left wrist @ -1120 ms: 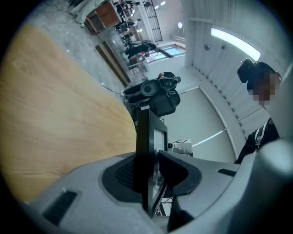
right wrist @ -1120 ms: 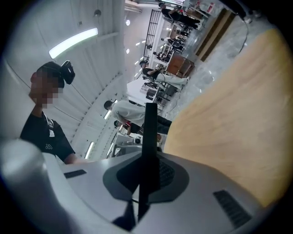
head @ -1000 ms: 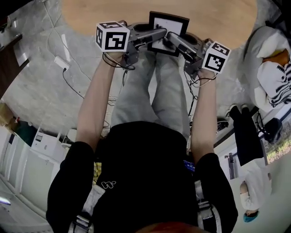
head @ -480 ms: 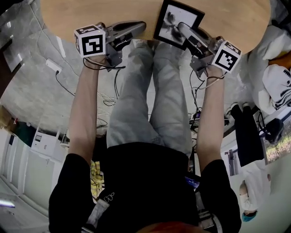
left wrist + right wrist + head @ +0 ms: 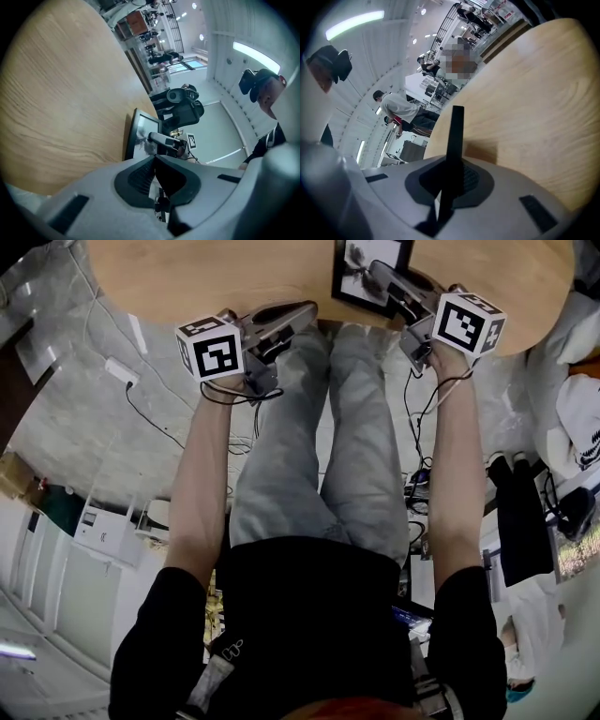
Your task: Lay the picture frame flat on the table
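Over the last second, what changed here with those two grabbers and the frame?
The left gripper has come off the frame and drawn away to the left, fingers empty. The right gripper has lowered the frame toward the table. The right fingers stay clamped on the frame's edge.

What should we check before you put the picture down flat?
1. Right gripper shut on the picture frame: ok.
2. Left gripper off the frame, nothing between its jaws: ok.
3. Frame over the table, not past its edge: ok.
4. Frame lying flat: not ok, it is tilted up.
5. Frame's bottom edge touching the wood: cannot tell.
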`<move>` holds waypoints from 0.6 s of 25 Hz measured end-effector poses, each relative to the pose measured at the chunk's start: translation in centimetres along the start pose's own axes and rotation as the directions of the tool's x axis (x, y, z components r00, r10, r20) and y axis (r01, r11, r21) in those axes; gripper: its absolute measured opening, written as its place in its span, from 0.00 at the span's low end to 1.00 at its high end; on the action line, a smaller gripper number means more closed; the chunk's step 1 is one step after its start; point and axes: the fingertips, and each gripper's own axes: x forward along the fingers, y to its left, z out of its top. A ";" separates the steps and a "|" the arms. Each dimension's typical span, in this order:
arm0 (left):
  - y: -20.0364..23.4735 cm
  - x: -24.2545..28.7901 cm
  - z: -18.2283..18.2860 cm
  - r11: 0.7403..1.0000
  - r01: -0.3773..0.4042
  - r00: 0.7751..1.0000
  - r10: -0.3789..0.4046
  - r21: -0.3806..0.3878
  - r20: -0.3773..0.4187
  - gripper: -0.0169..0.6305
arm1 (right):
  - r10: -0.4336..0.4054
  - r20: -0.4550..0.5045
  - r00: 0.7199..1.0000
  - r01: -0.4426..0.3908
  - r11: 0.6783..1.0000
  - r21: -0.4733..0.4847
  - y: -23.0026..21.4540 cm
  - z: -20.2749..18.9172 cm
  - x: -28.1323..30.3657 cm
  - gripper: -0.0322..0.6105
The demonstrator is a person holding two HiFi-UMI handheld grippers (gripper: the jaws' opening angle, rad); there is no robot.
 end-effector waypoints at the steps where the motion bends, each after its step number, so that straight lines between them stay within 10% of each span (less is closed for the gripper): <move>1: -0.1 0.2 0.0 1.000 0.004 1.000 -0.004 -0.003 0.005 0.04 | -0.017 -0.008 1.000 0.017 1.000 -0.011 0.0 0.1 0.2 0.08; 7: -0.7 1.0 -0.3 1.000 0.021 1.000 -0.021 -0.007 0.004 0.04 | -0.220 -0.024 0.975 0.215 0.966 -0.145 -2.1 0.6 0.5 0.19; 15: -0.2 -0.7 0.9 1.000 0.023 0.999 -0.024 0.010 0.028 0.04 | -0.464 0.014 0.885 0.441 0.831 -0.338 -3.4 0.0 1.4 0.42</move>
